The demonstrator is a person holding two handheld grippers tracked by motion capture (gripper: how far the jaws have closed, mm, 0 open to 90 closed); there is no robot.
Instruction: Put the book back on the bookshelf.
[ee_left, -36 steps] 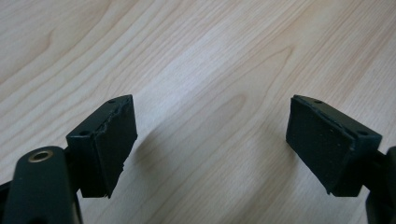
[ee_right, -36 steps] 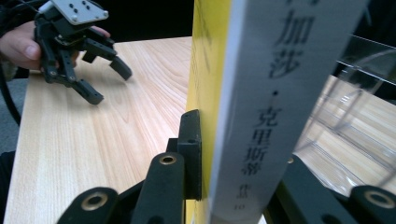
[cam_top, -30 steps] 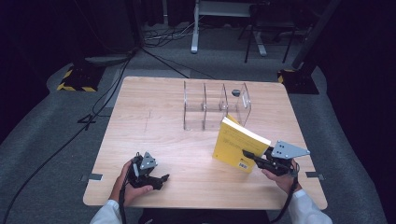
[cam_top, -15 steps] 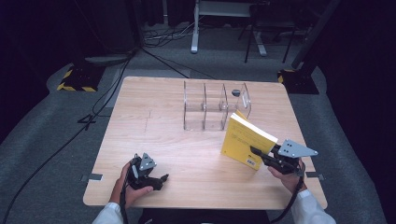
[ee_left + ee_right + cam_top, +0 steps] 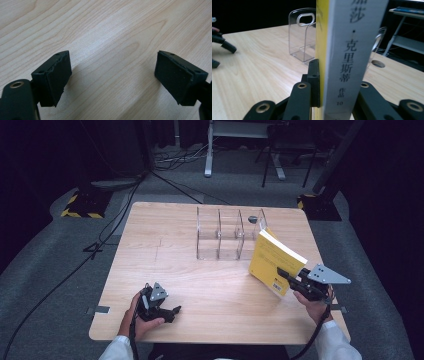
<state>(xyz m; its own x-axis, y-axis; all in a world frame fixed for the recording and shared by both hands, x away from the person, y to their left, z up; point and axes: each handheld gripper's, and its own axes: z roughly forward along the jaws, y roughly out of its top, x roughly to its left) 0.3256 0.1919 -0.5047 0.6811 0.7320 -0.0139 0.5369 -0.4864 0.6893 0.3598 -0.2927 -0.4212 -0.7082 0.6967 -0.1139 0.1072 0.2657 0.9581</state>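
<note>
Yellow book (image 5: 274, 262) held off the table (image 5: 165, 235) at its right side, tilted, cover facing the camera in the high view, top corner just beside the right end of the clear acrylic divider rack (image 5: 220, 237). Clamped near its lower edge by the right gripper (image 5: 290, 276), jaws pressed flat against both covers; in the right gripper view, white spine (image 5: 352, 50) upright with printed black characters, yellow cover edge to its left, black jaw pad tight against it. Behind the book there, a clear divider panel (image 5: 303, 32) with a handle cut-out, standing on the wood. Small round hole (image 5: 253, 219) in the tabletop near the rack's far right. Left gripper (image 5: 170, 311) low at the table's near left edge, resting on the wood in a hand, well apart from book and rack; jaws spread wide, nothing between the pads (image 5: 58, 75) but bare wood grain.
</note>
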